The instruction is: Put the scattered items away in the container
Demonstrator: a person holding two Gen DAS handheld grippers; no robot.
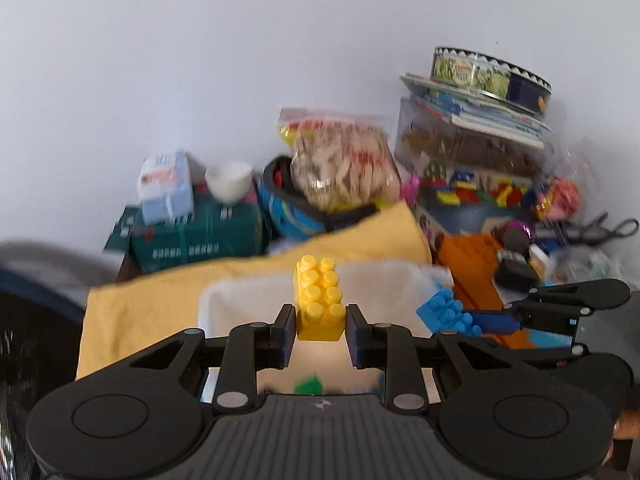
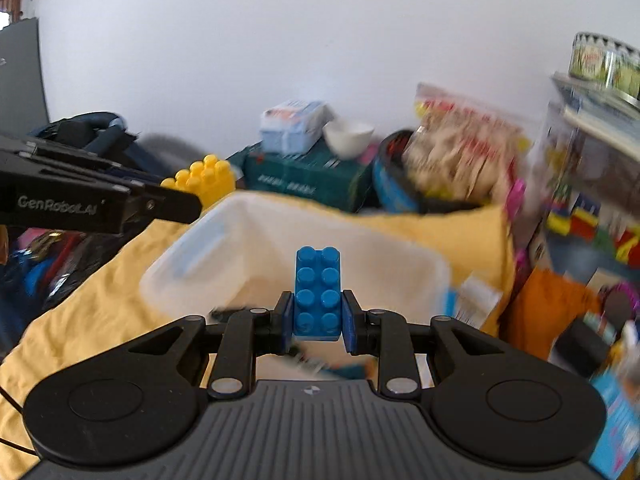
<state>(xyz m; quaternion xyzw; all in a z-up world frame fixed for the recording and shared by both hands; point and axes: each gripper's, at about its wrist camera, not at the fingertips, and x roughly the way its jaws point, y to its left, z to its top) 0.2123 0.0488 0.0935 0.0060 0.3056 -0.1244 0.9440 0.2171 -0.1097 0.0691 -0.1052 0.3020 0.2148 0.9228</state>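
The left gripper (image 1: 321, 326) squeezes a yellow plastic studded brick (image 1: 320, 300). The right gripper (image 2: 317, 322) squeezes a blue plastic studded brick (image 2: 317, 294). Both bricks point forward over the near edge of the clear plastic box (image 2: 224, 240), which lies just ahead and below on the yellow cloth (image 2: 92, 300).

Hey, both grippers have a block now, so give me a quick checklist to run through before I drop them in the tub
1. Left gripper grip: ok. Its fingers clamp the yellow block on both sides.
2. Right gripper grip: ok. The blue block sits squarely between its fingers.
3. Tub open: ok. The white tub has no lid on it.
4. Blocks over the opening: cannot tell. Both look near or above the tub, but height and exact position are unclear.
5. Room inside: cannot tell. Something green shows low down in the left wrist view; most of the inside is hidden.
6. Grippers clear of each other: ok. They sit side by side, apart.
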